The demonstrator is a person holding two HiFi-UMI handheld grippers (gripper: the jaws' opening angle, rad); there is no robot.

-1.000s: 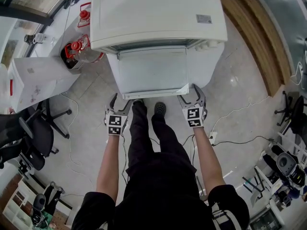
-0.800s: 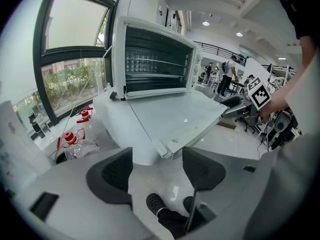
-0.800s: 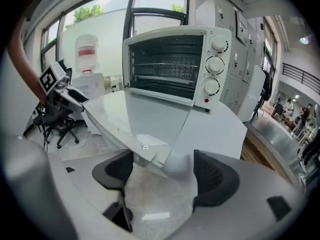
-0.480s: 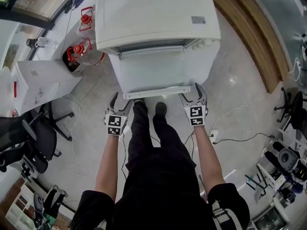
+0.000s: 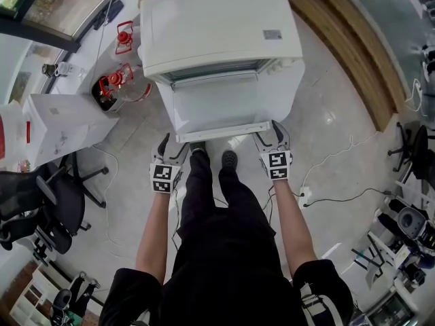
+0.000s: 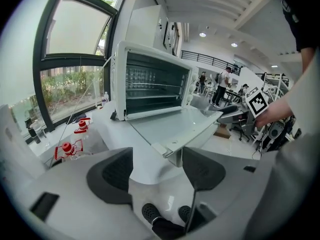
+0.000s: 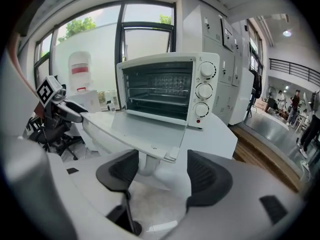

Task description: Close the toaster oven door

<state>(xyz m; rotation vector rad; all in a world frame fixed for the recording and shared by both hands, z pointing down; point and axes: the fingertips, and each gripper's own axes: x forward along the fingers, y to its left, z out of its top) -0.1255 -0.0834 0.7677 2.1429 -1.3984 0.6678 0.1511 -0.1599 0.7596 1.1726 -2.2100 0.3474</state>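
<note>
Head view: oven [image 5: 221, 26] sits on a white table, door [image 5: 217, 100] dropped open, roughly level, pointing at the person. Left gripper [image 5: 172, 149] is just below the door's front left corner. Right gripper [image 5: 272, 136] is at the front right corner; can't tell if it touches. Small grey label [image 5: 272, 34] on the oven top is too small to read.

Left gripper view: jaws spread, pads pressing on nothing. The door's front left corner shows in the gap just beyond them. Racks are visible inside the cavity and the glass panel looks clean. No brand visible on this side.

Right gripper view: jaws have just been closing a bit but are apart. The door's front right corner sits in the gap between the pads, not pinched. Three knobs [image 7: 204, 90] run down the oven's right panel, dial marks unreadable. White jug [image 7: 80, 79] with a red band sits by the window, print unreadable. No logo legible anywhere.

Handling, my read:
- Door is a glass pane in a thin metal frame: stiff, light, bottom-hinged. It should swing up with little force.
- Best hold is the front edge at both corners, lifting from underneath. A pinch on the rim would work too, but painted metal is slick.
- Glass is fragile, so ease it shut, no slam.
- Oven looks light and may slide back on the table if pushed hard near the end of the swing.
</note>
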